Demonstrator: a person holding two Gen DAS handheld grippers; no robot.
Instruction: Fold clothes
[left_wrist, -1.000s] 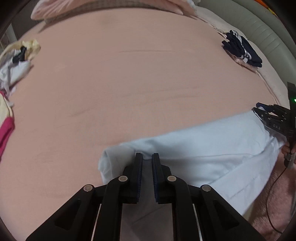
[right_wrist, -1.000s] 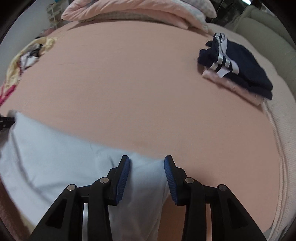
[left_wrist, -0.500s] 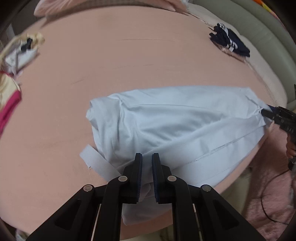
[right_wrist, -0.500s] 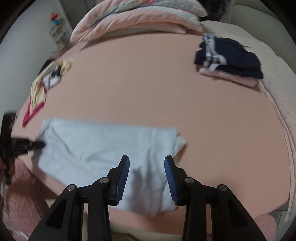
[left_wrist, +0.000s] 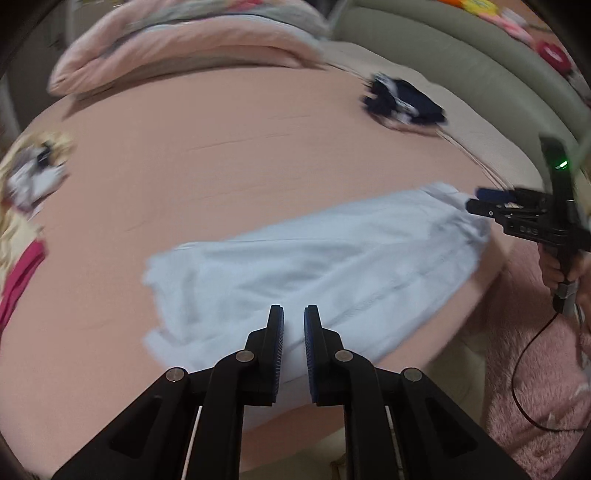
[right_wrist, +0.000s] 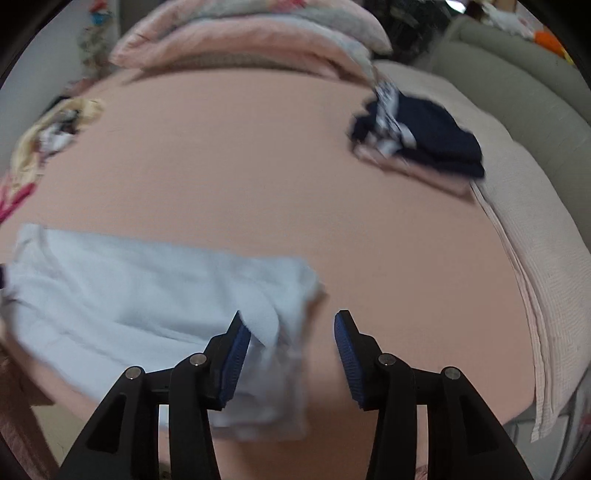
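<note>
A light blue garment (left_wrist: 314, 258) lies crumpled along the front edge of the pink bed (left_wrist: 221, 166), and part of it hangs over that edge. My left gripper (left_wrist: 293, 325) has its fingers pressed nearly together, with the blue cloth showing in the thin gap. In the right wrist view my right gripper (right_wrist: 291, 328) stands wide open over the right end of the garment (right_wrist: 129, 284), touching nothing. The left wrist view shows that right gripper (left_wrist: 480, 201) beside the garment's far right corner, held by a hand (left_wrist: 557, 269).
A folded navy stack (right_wrist: 424, 140) sits at the back right of the bed. Loose yellow, white and pink clothes (left_wrist: 29, 173) lie at the left edge. Pink bedding (left_wrist: 184, 40) is piled at the head. A fluffy pink rug (left_wrist: 535, 369) covers the floor.
Both cameras pulled up and back from the bed. The garment shifted and bunched along the front edge. The right gripper stayed open; the left kept its narrow gap.
</note>
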